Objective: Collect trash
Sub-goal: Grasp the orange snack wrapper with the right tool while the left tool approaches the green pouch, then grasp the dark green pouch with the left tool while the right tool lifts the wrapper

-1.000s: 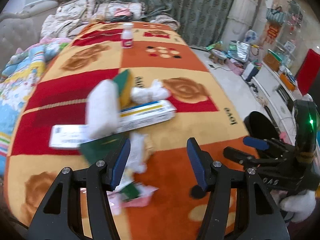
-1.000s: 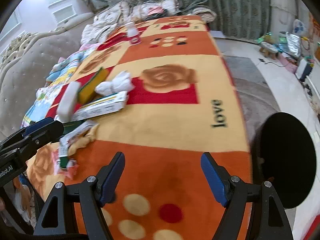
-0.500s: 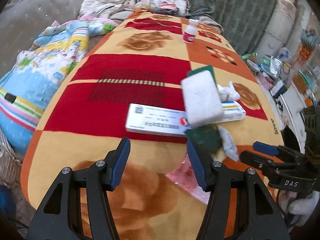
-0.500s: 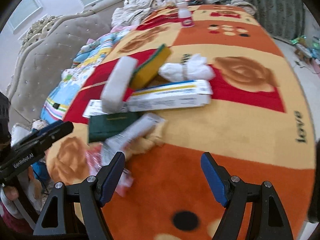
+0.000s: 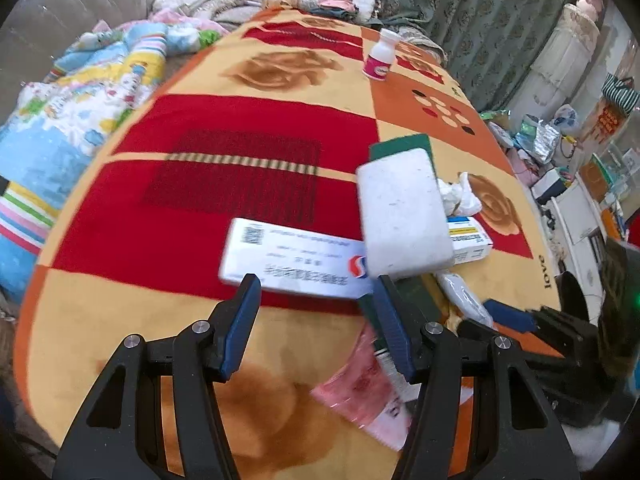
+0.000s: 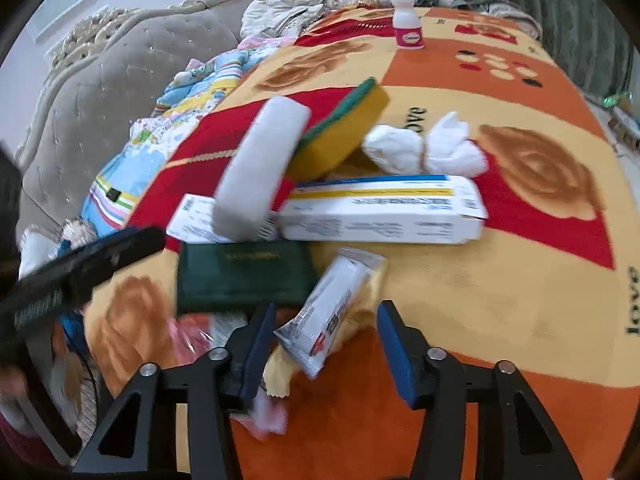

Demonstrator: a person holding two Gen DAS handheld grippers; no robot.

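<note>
Lying slantwise between the blue fingers (image 6: 394, 350) of the right gripper (image 6: 326, 350): a crinkly silver-white foil wrapper (image 6: 328, 306), flattened and oblong, resting on a crumpled yellow scrap (image 6: 362, 314). Closing in on it now, pads not yet pressing its sides. Sitting just beyond, at 11 o'clock from the wrapper: a dark green flat pouch (image 6: 244, 278) with a matte, cloth-like face. Stretching at 12 o'clock: a long white cardboard box (image 6: 382, 210) with blue and yellow stripes, a twisted white tissue (image 6: 426, 150) behind it. Leaning at 11 o'clock: a yellow sponge (image 6: 340, 130) with a green scouring face, and a pale grey foam block (image 6: 260, 168), rounded at the corners, propped over a second flat white printed box (image 5: 292, 260). Peeking out at 8 o'clock: a glossy pink plastic wrapper (image 5: 366, 394). Hovering with fingers (image 5: 238, 330) spread and nothing between them: the left gripper (image 5: 316, 330), above the near edge of that printed box. Spreading beneath everything: a plush blanket (image 6: 520, 280) of orange, red and cream squares with brown roses, covering the table. Standing upright at the far end, well apart: a small white plastic bottle (image 6: 408, 22) with a pink label.
</note>
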